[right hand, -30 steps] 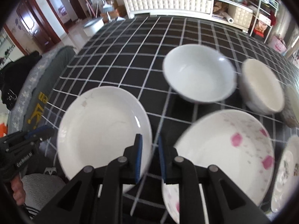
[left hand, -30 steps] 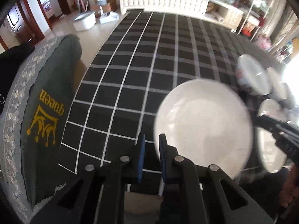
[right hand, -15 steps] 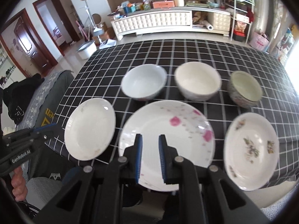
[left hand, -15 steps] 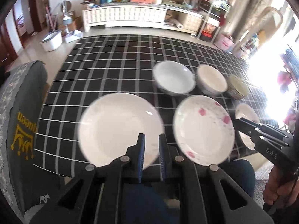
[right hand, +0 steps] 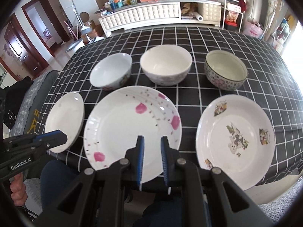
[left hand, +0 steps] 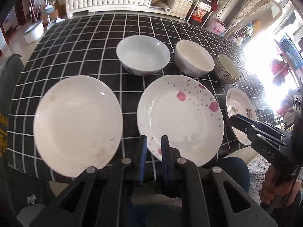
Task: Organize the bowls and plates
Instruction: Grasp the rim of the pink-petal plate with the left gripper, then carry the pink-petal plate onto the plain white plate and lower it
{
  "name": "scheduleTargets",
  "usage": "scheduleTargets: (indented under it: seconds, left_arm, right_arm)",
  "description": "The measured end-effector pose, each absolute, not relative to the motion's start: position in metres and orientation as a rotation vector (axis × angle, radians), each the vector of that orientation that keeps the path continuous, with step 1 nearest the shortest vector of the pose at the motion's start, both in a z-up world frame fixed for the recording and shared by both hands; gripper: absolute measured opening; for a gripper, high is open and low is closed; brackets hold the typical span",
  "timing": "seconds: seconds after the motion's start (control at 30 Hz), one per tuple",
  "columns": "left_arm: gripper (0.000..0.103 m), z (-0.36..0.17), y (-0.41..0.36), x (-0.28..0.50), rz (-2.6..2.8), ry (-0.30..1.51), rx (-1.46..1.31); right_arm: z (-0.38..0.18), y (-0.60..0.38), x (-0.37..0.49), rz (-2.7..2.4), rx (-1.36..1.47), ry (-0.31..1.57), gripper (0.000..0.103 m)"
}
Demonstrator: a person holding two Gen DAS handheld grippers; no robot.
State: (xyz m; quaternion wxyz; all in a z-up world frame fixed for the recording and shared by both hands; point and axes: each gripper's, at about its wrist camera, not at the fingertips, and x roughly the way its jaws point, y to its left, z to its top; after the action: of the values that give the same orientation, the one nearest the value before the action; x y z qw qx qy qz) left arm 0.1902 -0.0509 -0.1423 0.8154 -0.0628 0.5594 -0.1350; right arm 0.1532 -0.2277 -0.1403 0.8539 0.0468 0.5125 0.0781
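Right wrist view: nothing's stacked yet. We see three plates [right hand: 132, 130] in the near row of the table [right hand: 265, 60] and three bowls [right hand: 166, 64] behind. Both our left gripper [left hand: 153, 147] and right gripper [right hand: 152, 147] hover nearly closed and empty.

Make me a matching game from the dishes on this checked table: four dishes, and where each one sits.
1. plain white plate
2. pink-petal plate
3. patterned bowl
4. pale blue bowl

a. back row, right end
b. front row, middle
c. back row, left end
d. front row, left end

Pairs: 1-d, 2-b, 3-a, 4-c
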Motion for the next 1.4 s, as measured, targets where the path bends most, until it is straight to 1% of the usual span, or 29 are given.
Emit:
scheduleTargets:
  seconds: [0.23,0.63,1.0,1.23,1.4]
  left_arm:
    - [0.013,-0.168,-0.052,0.211,-0.260,1.252,-0.116]
    - [0.013,-0.191,-0.052,0.232,-0.248,1.277,-0.082]
    - [0.013,-0.201,-0.058,0.238,-0.271,1.294,-0.084]
    - [0.012,-0.204,-0.056,0.241,-0.262,1.292,-0.083]
    - [0.012,-0.204,-0.061,0.239,-0.249,1.275,-0.051]
  right_arm:
    - [-0.158,-0.243,0.168,0.127,0.131,1.109,0.021]
    - [-0.175,-0.243,0.190,0.103,0.094,1.144,0.022]
    - [-0.193,-0.252,0.194,0.095,0.097,1.200,0.023]
    - [-0.193,-0.253,0.191,0.094,0.105,1.201,0.023]
    - [-0.195,-0.241,0.196,0.091,0.083,1.215,0.021]
